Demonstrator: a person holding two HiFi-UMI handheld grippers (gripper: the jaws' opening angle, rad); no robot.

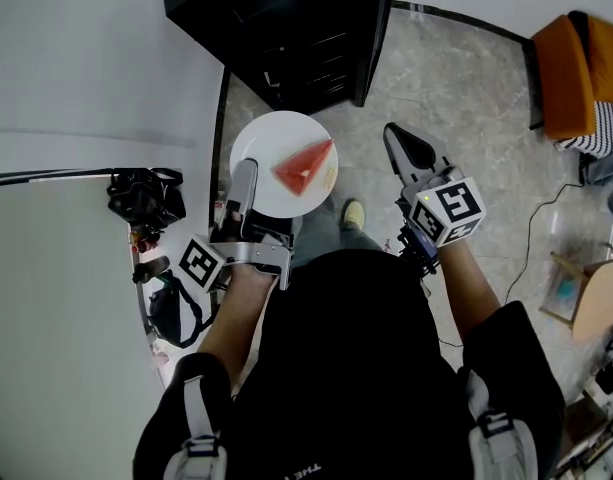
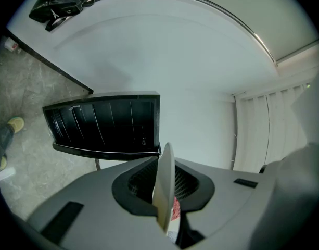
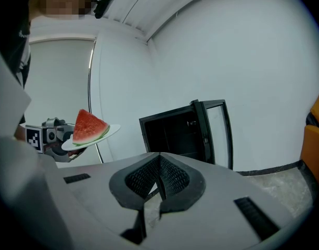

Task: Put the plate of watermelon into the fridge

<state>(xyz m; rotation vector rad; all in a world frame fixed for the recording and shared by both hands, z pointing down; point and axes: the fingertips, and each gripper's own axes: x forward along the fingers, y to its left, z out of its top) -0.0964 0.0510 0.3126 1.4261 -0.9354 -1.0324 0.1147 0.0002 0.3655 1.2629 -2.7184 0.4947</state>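
Note:
A white plate (image 1: 271, 148) carrying a red watermelon wedge (image 1: 304, 165) is held level in front of me. My left gripper (image 1: 244, 176) is shut on the plate's near-left rim. In the left gripper view the plate (image 2: 164, 178) stands edge-on between the jaws, with a bit of watermelon (image 2: 176, 210) behind it. The black fridge (image 1: 286, 28) stands just beyond the plate with its door open; its dark inside (image 3: 172, 134) shows in the right gripper view. My right gripper (image 1: 398, 140) hovers right of the plate, shut and empty (image 3: 159, 186). That view also shows the plate (image 3: 110, 130) and wedge (image 3: 88, 126).
A white wall runs along the left, with a black bag (image 1: 146, 198) hanging against it. An orange chair (image 1: 576, 63) stands at the far right, and a cardboard box (image 1: 598, 303) and a cable lie on the tiled floor. The person's shoe (image 1: 353, 214) is below the plate.

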